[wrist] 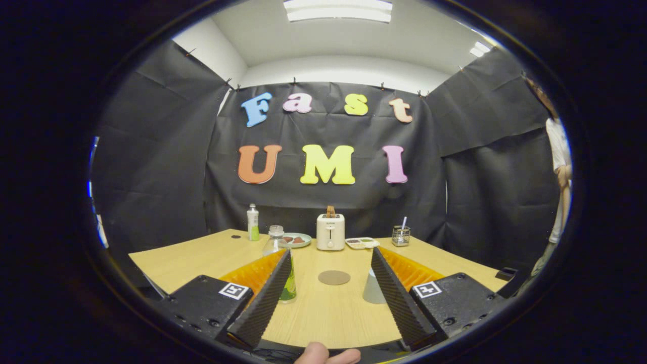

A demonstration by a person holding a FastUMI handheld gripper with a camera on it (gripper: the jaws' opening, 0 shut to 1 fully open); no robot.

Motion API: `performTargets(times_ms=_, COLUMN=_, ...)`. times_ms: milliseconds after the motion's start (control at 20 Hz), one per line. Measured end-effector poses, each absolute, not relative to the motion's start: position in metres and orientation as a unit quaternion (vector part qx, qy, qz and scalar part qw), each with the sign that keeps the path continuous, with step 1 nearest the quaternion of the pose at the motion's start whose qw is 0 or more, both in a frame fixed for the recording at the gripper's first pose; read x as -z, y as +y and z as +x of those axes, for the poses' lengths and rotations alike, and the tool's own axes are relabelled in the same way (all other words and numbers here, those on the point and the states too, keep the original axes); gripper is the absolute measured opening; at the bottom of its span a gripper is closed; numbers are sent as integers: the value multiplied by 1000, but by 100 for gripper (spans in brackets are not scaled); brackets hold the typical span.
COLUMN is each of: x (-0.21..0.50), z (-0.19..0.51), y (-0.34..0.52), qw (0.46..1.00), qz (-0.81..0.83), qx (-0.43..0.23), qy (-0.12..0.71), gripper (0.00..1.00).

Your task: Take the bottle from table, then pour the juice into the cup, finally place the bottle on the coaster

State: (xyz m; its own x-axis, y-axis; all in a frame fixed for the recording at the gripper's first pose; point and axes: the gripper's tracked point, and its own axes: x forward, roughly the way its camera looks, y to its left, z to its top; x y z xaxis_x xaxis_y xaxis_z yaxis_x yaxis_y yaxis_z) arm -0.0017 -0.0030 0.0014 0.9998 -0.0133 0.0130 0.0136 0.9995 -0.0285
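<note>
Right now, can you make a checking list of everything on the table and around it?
Surface: wooden table, flat and bare between the fingers.
Job's things: juice bottle upright, partly behind one finger; round coaster ahead, nothing on it; cup beside the other finger.
Clutter: white bottle, plate, toaster, tray, glass holder along the far edge.
Grippers: gripper open, holding nothing.
Cables: nothing seen.
Surroundings: black cloth walls; ceiling light; a person standing at the side.
</note>
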Motion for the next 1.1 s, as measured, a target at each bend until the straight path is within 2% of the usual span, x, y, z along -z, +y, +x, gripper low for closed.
performTargets(times_ms=550, x=-4, z=4, y=1, qw=1000, qz=-20, qx=9, qy=-5, gripper=100)
performTargets(times_ms=850, x=19, z=20, y=5, qw=1000, qz=-17, qx=5, qy=22, gripper=100)
performTargets(times_ms=1100, x=52, z=41, y=45, qw=998, qz=-11, qx=-40, qy=47, gripper=100)
